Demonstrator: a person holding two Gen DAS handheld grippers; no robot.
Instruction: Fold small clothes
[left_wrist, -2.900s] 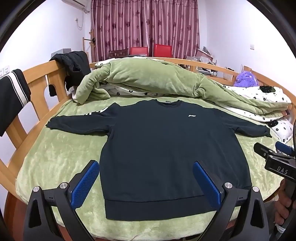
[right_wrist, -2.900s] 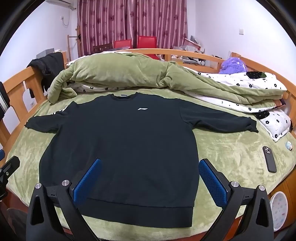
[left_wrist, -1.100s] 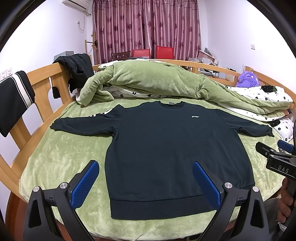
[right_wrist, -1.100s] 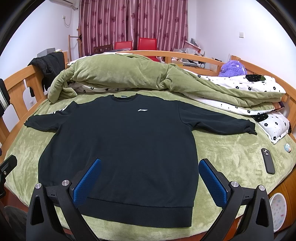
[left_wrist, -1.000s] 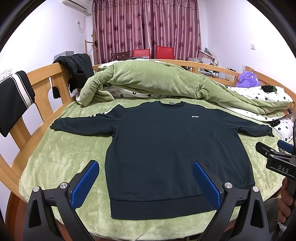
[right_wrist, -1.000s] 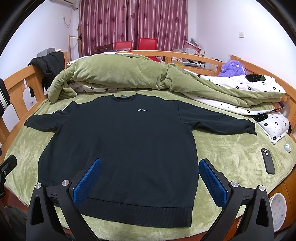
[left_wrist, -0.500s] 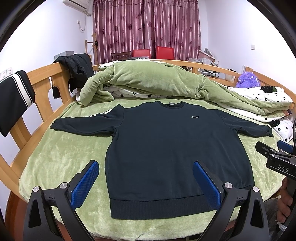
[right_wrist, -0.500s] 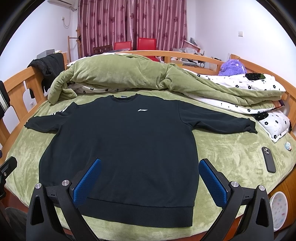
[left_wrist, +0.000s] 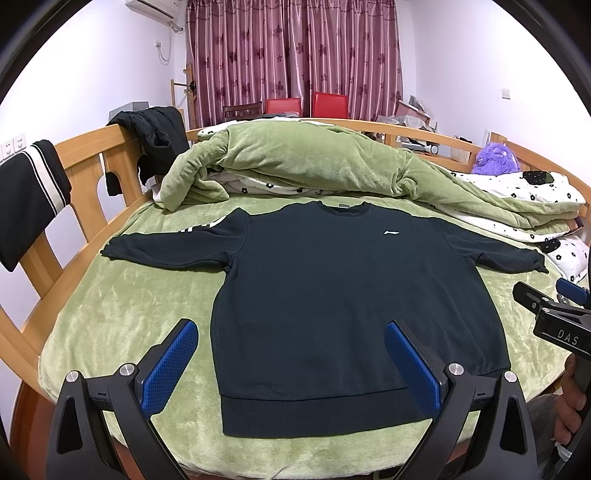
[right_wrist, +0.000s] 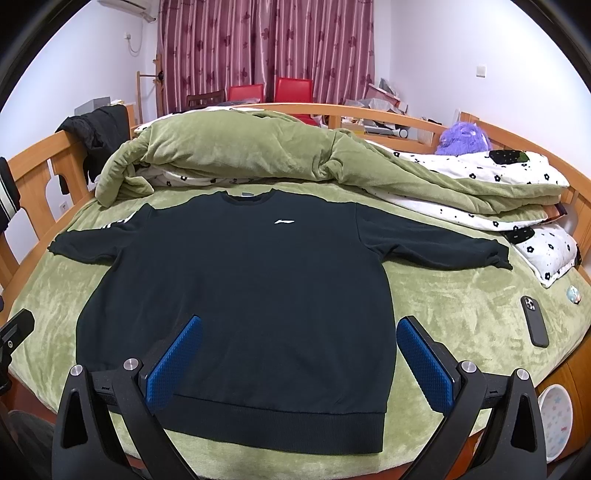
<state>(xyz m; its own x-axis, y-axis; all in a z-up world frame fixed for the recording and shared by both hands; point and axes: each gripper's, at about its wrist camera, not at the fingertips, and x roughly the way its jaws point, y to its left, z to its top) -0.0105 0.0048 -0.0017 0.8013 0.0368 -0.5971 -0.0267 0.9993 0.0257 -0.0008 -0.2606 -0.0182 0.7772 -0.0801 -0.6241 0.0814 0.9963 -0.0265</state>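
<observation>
Dark sweatshirt (left_wrist: 354, 295) lies flat, front up, on the green bed cover (left_wrist: 122, 317), collar at 12 o'clock and hem at 6, so its long axis runs straight away from both grippers; sleeves go out sideways to 9 and 3. Left gripper (left_wrist: 291, 363) is spread wide, nothing between the blue pads, hovering above the hem end w/ the garment's left edge just inside its left finger. Right gripper (right_wrist: 301, 356) is likewise wide and empty, over the hem; the shirt's right side seam sits just inside its right finger. Left sleeve cuff (left_wrist: 110, 251) sits at approx 10 o'clock from the left gripper, the nearer one for it; right sleeve cuff (right_wrist: 498, 256) at approx 2 o'clock from the right gripper. Probably no fold made yet. Likely each side takes its own sleeve, folding inward across the body. Phone (right_wrist: 534, 326) lies on the cover at 3 o'clock, well apart from the shirt.
</observation>
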